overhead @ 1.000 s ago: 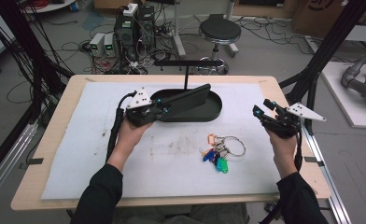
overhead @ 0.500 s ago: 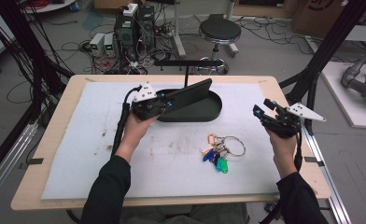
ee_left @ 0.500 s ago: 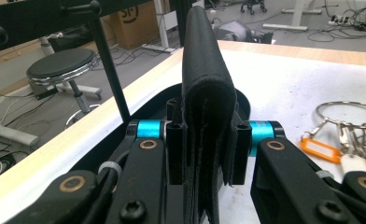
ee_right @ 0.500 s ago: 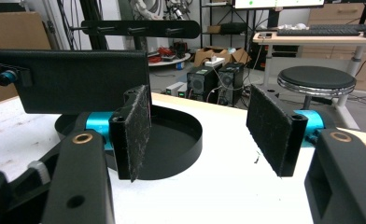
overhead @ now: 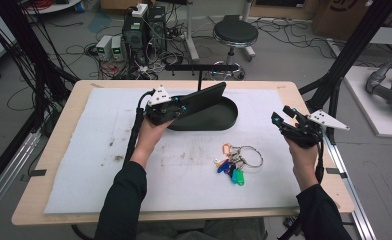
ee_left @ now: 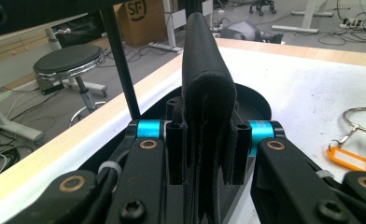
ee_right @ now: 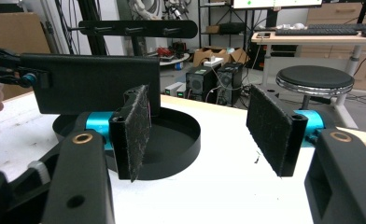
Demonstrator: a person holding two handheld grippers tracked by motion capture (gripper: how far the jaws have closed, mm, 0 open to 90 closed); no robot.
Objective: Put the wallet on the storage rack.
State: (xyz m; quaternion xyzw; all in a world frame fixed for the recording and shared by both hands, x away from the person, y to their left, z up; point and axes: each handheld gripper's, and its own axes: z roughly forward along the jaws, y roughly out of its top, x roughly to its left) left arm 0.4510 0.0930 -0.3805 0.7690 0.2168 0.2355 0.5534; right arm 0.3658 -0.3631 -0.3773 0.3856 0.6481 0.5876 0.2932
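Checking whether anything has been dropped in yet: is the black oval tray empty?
Empty as far as visible: the black oval tray shows bare floor, the wallet is held above it, and the keys lie on the mat.

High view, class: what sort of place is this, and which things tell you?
Probably a lab or workshop. Computer towers stand on the floor amid loose cables, a round stool waits behind the table, and black rig frames flank it.
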